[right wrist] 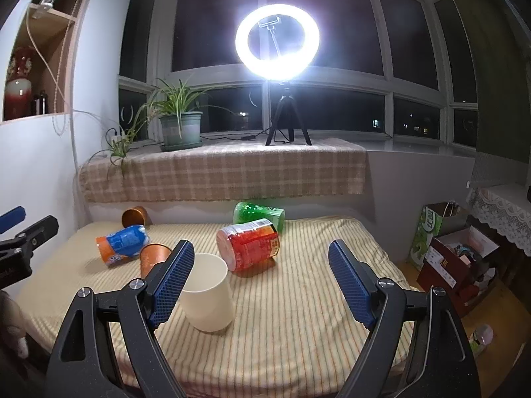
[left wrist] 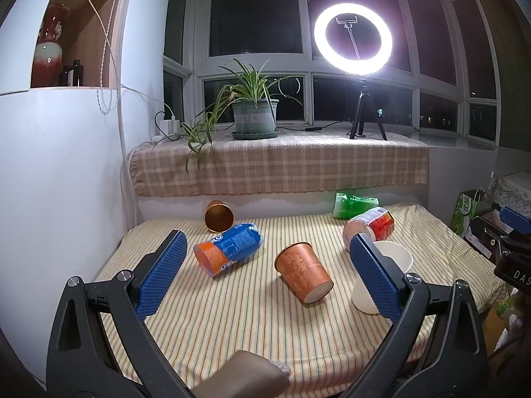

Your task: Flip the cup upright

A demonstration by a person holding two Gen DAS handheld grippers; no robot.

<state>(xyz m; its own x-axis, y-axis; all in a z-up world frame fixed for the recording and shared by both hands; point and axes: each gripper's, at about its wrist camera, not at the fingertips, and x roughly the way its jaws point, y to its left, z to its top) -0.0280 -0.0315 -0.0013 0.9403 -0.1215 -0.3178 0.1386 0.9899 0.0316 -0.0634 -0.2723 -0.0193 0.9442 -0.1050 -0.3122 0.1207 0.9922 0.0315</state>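
A cream paper cup point(right wrist: 207, 293) stands upright on the striped table, just right of my right gripper's left finger; it also shows in the left wrist view point(left wrist: 391, 262), partly behind my left gripper's right finger. An orange patterned paper cup point(left wrist: 302, 272) lies on its side between the left gripper's fingers, mouth toward me; the right wrist view shows it point(right wrist: 153, 257) partly hidden. My left gripper point(left wrist: 265, 268) is open and empty above the table. My right gripper point(right wrist: 260, 282) is open and empty.
Lying on their sides are a blue-orange cup point(left wrist: 229, 248), a copper cup point(left wrist: 217, 216), a red-labelled cup point(right wrist: 250, 243) and a green cup point(right wrist: 262, 214). A ledge with a plant point(left wrist: 254, 112) and ring light point(left wrist: 353, 41) stands behind. Boxes point(right wrist: 448, 252) sit on the floor to the right.
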